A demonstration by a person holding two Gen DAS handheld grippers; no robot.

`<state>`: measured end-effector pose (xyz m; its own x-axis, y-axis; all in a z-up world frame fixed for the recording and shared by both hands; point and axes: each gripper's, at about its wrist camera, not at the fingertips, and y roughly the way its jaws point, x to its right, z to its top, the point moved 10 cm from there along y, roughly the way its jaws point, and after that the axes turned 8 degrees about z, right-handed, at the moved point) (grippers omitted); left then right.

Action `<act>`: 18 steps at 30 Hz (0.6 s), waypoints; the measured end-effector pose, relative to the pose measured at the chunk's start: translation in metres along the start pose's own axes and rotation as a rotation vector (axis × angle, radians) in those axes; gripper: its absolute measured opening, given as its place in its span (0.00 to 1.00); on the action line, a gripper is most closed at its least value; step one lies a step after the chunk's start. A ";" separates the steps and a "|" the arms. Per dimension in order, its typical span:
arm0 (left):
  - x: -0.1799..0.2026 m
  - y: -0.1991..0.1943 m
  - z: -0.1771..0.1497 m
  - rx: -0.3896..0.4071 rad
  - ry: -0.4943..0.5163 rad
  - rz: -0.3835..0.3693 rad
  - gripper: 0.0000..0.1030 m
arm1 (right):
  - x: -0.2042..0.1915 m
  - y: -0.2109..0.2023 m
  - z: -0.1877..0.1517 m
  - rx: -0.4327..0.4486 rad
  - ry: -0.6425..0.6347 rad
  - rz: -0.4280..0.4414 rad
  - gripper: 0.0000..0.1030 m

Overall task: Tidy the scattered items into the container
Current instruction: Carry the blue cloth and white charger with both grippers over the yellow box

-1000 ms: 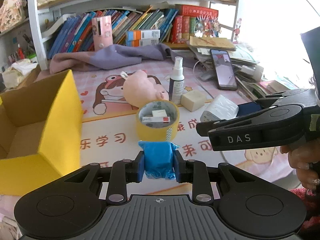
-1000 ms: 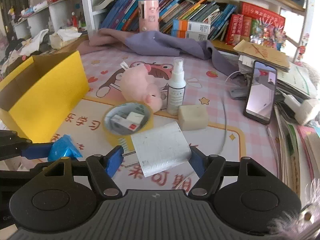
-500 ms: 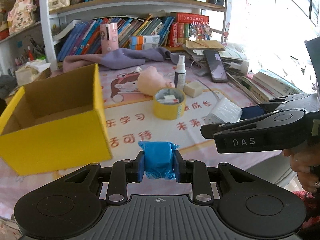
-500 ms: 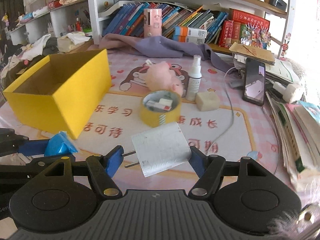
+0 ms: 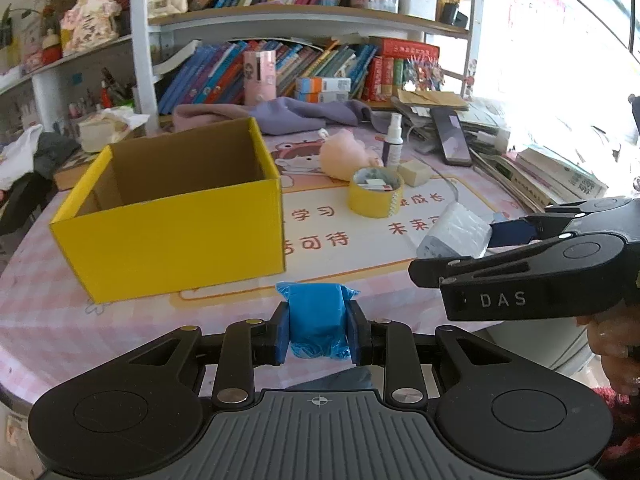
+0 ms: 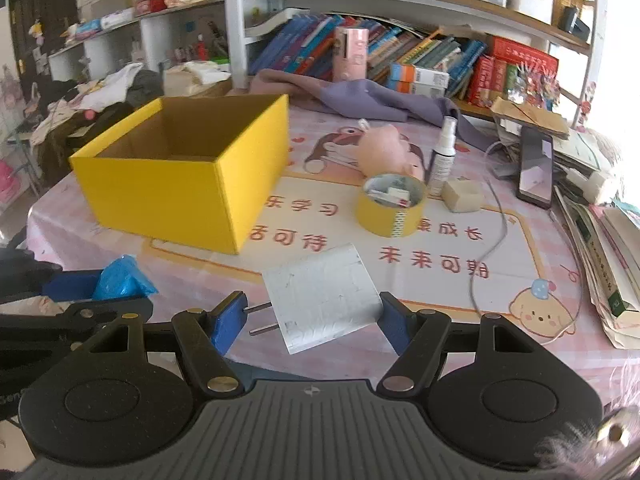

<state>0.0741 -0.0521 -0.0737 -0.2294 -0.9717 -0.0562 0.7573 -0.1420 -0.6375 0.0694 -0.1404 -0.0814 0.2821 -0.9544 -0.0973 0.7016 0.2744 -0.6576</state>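
Note:
My left gripper (image 5: 318, 326) is shut on a blue plastic packet (image 5: 316, 320), held above the table's near edge in front of the open yellow box (image 5: 172, 232). My right gripper (image 6: 312, 320) is shut on a white plug charger (image 6: 322, 296), its two prongs pointing left; it also shows in the left wrist view (image 5: 456, 232). The box (image 6: 180, 184) stands empty at the left. A yellow tape roll (image 6: 394, 210), a pink plush pig (image 6: 384, 150), a spray bottle (image 6: 442, 158) and a beige block (image 6: 462, 196) lie on the mat.
A phone (image 6: 534, 166) and stacked books (image 6: 600, 240) line the right edge. A purple cloth (image 6: 360, 98) lies at the back under the bookshelf (image 6: 400, 4). A grey cable (image 6: 494, 248) trails over the mat. Clothes pile (image 6: 100, 96) at the far left.
Both grippers have pulled back and up from the table with their loads. The yellow box has come fully into view and the scattered items look farther away.

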 end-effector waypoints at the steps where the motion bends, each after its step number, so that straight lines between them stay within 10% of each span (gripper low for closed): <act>1: -0.003 -0.003 -0.001 0.002 -0.005 0.003 0.26 | -0.004 -0.001 -0.001 0.000 -0.005 0.004 0.67; 18: -0.054 -0.023 -0.023 0.000 -0.104 0.084 0.25 | -0.067 0.009 -0.002 -0.027 -0.108 0.087 0.67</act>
<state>0.0549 0.0076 -0.0734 -0.1006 -0.9945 -0.0297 0.7710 -0.0591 -0.6341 0.0558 -0.0746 -0.0821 0.4113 -0.9084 -0.0746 0.6541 0.3512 -0.6700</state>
